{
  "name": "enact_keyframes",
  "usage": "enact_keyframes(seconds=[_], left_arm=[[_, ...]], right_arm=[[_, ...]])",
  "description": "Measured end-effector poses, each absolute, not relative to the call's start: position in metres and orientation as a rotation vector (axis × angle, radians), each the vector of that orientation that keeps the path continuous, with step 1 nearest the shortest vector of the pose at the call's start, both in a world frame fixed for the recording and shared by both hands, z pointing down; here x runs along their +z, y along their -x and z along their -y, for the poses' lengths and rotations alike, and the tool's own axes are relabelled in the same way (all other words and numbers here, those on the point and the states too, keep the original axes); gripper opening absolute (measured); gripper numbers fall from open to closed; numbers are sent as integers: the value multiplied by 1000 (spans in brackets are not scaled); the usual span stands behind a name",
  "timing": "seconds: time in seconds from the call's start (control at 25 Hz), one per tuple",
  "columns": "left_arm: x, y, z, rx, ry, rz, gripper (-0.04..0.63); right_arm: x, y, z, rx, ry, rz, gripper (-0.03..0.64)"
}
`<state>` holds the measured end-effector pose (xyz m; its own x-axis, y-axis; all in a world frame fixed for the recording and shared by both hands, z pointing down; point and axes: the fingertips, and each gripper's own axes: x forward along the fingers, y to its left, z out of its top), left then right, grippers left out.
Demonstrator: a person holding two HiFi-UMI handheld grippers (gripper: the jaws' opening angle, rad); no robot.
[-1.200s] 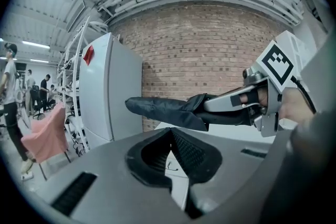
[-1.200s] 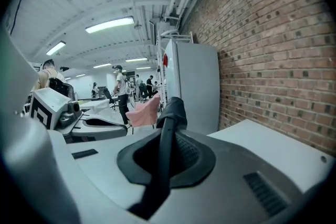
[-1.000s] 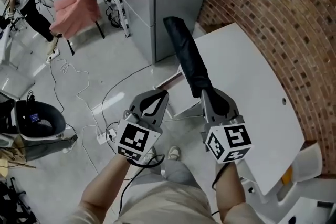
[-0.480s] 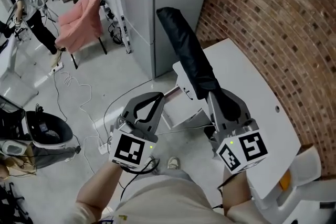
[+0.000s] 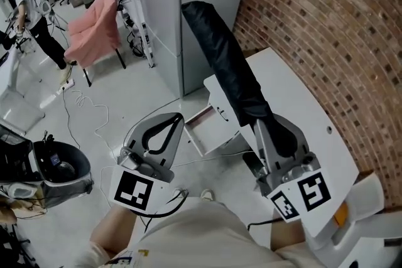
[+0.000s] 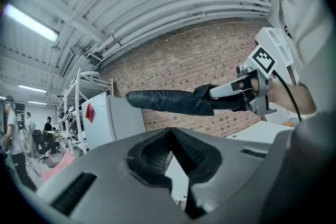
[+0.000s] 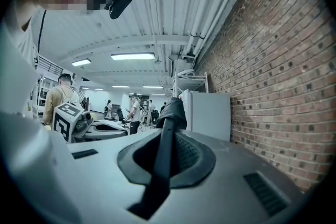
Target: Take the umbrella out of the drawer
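The drawer [image 5: 206,127] under the white bench [image 5: 301,103] is standing open, its white inside facing up; I cannot tell whether anything is lying in it. The black folded umbrella [image 5: 223,59] is out of the drawer and up in the air, above the drawer and the bench's near end. The right tongs [image 5: 269,132] are clamping it by 1 end, and the left tongs' view shows it lying about level. Its free end is pointing away from the person toward the grey cabinet [image 5: 188,3].

The left tongs [image 5: 176,121] are hanging just left of the drawer over the floor, their 2 jaws pressed together with nothing between them.

The brick wall [image 5: 339,28] is running along the far side of the bench. The grey cabinet is standing just past the bench's end, and the umbrella's tip is overlapping it in the head view. Farther left, a chair draped in pink cloth [image 5: 94,9] is sitting well apart, white cables [image 5: 88,103] are trailing across the floor toward a power strip [image 5: 122,165], and a person [image 5: 31,12] is standing at the far left edge.
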<state>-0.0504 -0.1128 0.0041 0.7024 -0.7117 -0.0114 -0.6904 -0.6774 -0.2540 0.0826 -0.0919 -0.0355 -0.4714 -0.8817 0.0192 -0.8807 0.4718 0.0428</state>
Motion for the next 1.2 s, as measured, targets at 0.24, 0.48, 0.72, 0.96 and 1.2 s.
enact_keyframes(seconds=[0.24,0.48,0.72,0.96,1.2], left_arm=[[26,62,111,-153,2733,-1168,8],[44,62,108,-209,2708,-1134,8],[62,55,101,-223,2766,-1138,8],[71,54,95,-249,2796,-1126,8],[77,48,99,-272,2820,-1125,8]], right_arm=[[-24,-85,75,-29,-1580,2681,15],[11,-75,66,77,-1518,2686,15],[41,-71,69,165,-1505,2637,17],[55,-69,69,220,-1504,2609,17],[52,-76,72,227,-1519,2595,15]])
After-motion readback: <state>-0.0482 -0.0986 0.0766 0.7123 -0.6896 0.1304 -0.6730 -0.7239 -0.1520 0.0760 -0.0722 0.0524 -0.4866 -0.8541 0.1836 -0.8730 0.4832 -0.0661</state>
